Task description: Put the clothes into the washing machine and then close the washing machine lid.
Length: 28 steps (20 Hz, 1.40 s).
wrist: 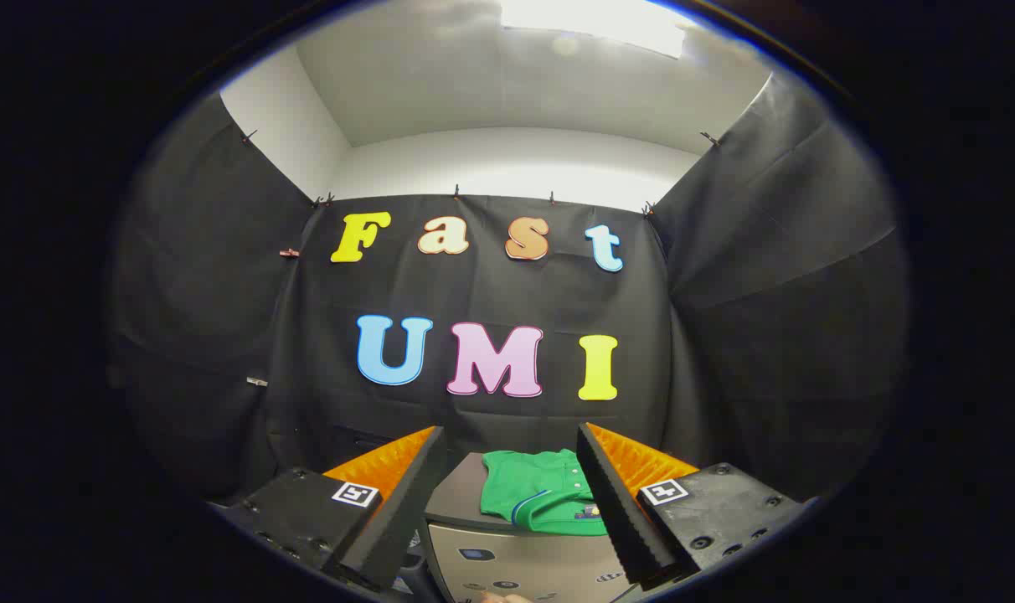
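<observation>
Hand-held gripper: the hand-held gripper (507, 511) is held level, fingers spread wide apart with nothing between the pads; it grips nothing.

Washing machine: just ahead of the fingers, at 6 o'clock from their midpoint, stands the washing machine (524, 565), a pale front panel with small buttons and a dark flat lid (461, 494) on top that looks closed.

Something at the panel's foot: a small pale shape (507, 598) shows at the very bottom; I cannot tell what it is.

Clothes: a folded green garment (541, 498) with a blue-and-white trim lies on the lid, toward 1 o'clock of the gap between the fingers and partly hidden behind the right finger.

Booth: black cloth walls (223, 352) beyond, at 12 o'clock, with a white ceiling and a bright light panel (595, 21) above.

Stage, as I judge it: nothing picked up yet; the garment is still outside the drum.

Risk one: the garment sits on the lid, so lifting the lid first would likely slide it off the back.

Risk two: a shallow pinch could catch only the top fold, letting the shirt unfurl and drag.

Risk three: the right finger hides the shirt's edge, so the closing could miss it.
</observation>
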{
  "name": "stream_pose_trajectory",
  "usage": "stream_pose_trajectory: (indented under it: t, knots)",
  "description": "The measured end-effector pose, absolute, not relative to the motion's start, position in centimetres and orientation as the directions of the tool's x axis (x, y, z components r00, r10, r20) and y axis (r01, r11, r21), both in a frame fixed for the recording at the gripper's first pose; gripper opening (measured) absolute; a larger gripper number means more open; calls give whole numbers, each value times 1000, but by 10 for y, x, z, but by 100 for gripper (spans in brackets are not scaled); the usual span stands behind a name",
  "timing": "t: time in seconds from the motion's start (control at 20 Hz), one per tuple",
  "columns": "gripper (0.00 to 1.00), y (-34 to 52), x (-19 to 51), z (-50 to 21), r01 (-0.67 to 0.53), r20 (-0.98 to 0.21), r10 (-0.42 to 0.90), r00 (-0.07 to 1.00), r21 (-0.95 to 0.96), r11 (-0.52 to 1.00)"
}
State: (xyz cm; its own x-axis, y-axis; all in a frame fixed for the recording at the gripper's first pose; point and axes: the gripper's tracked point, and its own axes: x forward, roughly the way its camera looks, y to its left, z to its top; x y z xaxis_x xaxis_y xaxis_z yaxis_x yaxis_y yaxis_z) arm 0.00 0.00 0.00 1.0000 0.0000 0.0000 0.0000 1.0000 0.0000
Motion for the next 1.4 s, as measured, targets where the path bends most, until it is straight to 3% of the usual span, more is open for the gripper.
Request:
stream_pose_trajectory:
  t: [1.4]
  knots:
    - [97, -12, 40, -4, 39, -36, -40, 999, -43, 998]
